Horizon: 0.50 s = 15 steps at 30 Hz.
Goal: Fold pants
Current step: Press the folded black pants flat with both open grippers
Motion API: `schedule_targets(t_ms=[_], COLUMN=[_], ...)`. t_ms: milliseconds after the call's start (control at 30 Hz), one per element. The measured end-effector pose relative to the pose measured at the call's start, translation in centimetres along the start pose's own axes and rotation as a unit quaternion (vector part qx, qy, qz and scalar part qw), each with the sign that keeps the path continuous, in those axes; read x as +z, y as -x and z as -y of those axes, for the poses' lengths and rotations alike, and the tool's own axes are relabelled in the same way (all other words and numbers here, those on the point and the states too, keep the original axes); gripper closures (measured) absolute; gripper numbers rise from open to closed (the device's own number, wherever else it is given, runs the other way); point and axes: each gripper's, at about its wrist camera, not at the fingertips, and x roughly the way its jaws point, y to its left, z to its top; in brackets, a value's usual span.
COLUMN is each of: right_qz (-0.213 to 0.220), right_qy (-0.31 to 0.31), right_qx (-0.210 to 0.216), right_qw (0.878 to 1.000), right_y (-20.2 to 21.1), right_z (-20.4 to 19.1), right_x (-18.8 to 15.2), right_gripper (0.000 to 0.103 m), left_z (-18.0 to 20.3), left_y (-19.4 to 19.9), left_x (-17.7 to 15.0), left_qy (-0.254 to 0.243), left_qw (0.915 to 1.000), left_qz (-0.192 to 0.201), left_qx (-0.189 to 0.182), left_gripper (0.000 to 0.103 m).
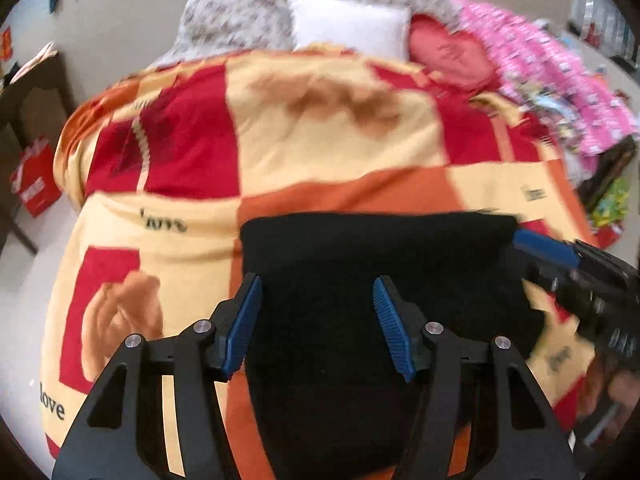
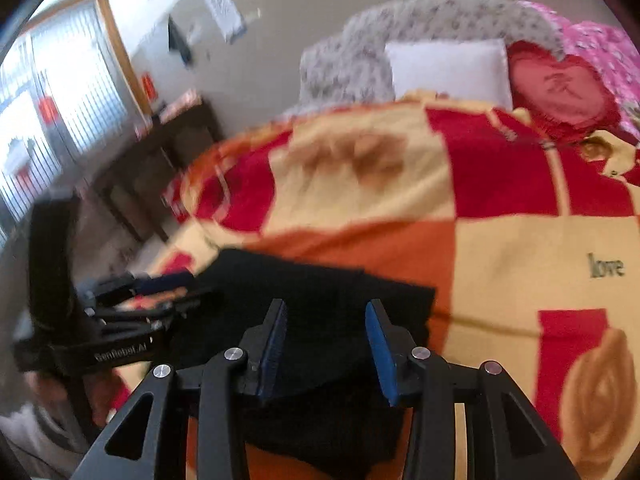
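Lying folded, pants (image 1: pixel 340 320) beneath both open tongs

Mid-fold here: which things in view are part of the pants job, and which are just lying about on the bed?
Job:
pants, black, lying on the blanket
left gripper, jaws open
right gripper, jaws open
blanket, the folding surface

Lying about:
white pillow
heart cushion
pink cloth

Both grippers point forward, jaws parted. The left gripper (image 1: pixel 318 328) spreads its blue pads (image 1: pixel 244 328) wide, while the right gripper (image 2: pixel 326 350), jaws also apart, reaches in from the right of the left-wrist view.
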Motion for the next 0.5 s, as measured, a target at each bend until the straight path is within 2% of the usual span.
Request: schedule_targets(t_ms=[67,167,233,300,367,433,500], right_qz=[-0.029,-0.031,-0.032,-0.011,0.003,-0.02,-0.065], right_qy=[0.006,0.007,-0.006,-0.006,0.01,0.03,0.054], right_qx=[-0.021,-0.017,-0.005,-0.015,-0.002,0.008,-0.036], right_qw=[0.999,0.999,0.999,1.0,1.0,0.999,0.996], right_y=[-3.2,-3.7,-2.3,0.5,2.3,2.3,0.9], right_z=[0.1,0.7,1.2,1.2,0.3,-0.9,-1.8], right_x=[0.0,0.7,1.3,1.2,0.2,-1.4,-3.6], right_gripper=[0.063,0.063,0.064,0.064,0.064,0.064,0.063], left_z=[-0.1,-0.1,-0.5,-1.1,-1.4,-1.3,-0.9], left_y=[-1.2,-1.5,-1.2,-0.4,0.5,1.0,1.1], left_x=[-0.2,-0.3,-0.3,-0.5,-1.1,-2.1,-3.0], left_qy=[-0.002,-0.004,0.002,0.016,0.029,0.029,0.024], left_qw=[0.9998,0.9996,0.9999,0.9999,0.9994,0.9994,0.9997], left_qz=[-0.002,0.002,-0.002,-0.006,-0.007,-0.005,-0.006], left_qx=[0.019,0.027,0.016,0.002,-0.016,-0.016,-0.01], left_gripper=[0.043,0.039,0.039,0.039,0.039,0.039,0.039])
